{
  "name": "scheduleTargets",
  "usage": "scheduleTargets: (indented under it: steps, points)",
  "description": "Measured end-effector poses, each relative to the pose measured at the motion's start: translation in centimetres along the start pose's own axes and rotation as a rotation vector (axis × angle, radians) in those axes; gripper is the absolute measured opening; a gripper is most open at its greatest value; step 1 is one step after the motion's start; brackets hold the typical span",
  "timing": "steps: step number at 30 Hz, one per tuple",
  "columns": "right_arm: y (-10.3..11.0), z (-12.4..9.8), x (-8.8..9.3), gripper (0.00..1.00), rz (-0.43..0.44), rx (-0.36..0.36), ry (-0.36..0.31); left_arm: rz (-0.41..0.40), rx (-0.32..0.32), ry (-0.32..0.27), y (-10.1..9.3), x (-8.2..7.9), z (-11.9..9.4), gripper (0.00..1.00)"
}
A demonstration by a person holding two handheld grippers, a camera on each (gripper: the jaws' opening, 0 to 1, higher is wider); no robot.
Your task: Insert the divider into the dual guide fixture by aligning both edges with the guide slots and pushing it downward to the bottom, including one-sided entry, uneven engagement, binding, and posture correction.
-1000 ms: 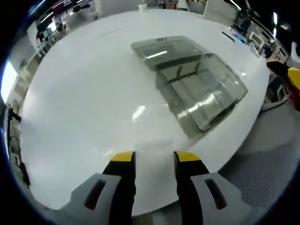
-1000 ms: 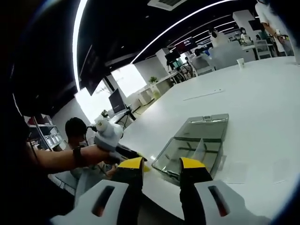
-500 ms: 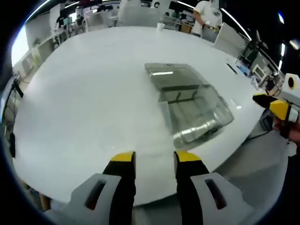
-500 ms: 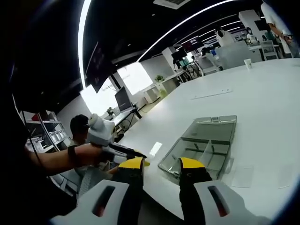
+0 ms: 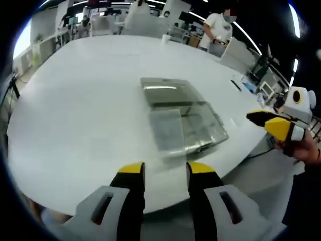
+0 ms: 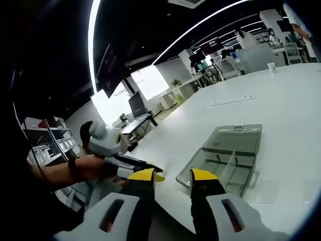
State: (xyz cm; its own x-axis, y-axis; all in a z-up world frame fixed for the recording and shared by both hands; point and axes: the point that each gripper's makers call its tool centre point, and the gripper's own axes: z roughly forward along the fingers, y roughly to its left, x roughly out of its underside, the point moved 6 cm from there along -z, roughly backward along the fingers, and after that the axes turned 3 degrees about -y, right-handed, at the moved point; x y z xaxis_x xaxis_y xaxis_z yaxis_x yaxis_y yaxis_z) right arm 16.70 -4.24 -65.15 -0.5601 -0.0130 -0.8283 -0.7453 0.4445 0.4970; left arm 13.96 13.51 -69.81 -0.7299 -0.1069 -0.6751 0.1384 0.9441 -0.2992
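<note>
A smoky clear dual guide fixture [image 5: 183,118] lies on the white round table [image 5: 85,105], ahead of my left gripper [image 5: 163,171]. That gripper hovers off the near table edge, open, with nothing between its yellow-tipped jaws. A clear divider [image 6: 229,164] stands tilted inside the fixture [image 6: 225,153]. My right gripper [image 6: 173,176] is open and empty too, short of the table edge. The right gripper [image 5: 276,125] enters the left gripper view from the right, held in a hand. The left gripper [image 6: 138,164] shows in the right gripper view, also hand-held.
A thin flat clear sheet [image 6: 273,190] lies on the table beside the fixture. A white cup [image 6: 272,67] and a slim dark strip [image 6: 231,100] sit farther back. A person in a white shirt [image 5: 218,30] stands beyond the table among desks and chairs.
Both cameras have shifted. The right gripper has come further into the left gripper view. The fixture has stayed in place on the table and both grippers have stayed open.
</note>
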Motion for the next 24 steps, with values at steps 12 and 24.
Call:
scheduleTargets:
  steps: [12, 24]
  points:
    - [0.1, 0.6, 0.0, 0.19, 0.007, -0.017, 0.017, -0.020, 0.105, -0.045, -2.5, -0.9, 0.0, 0.31]
    - [0.1, 0.8, 0.3, 0.12, 0.064, -0.024, 0.018, -0.030, 0.196, -0.086, -4.3, -1.1, 0.2, 0.31]
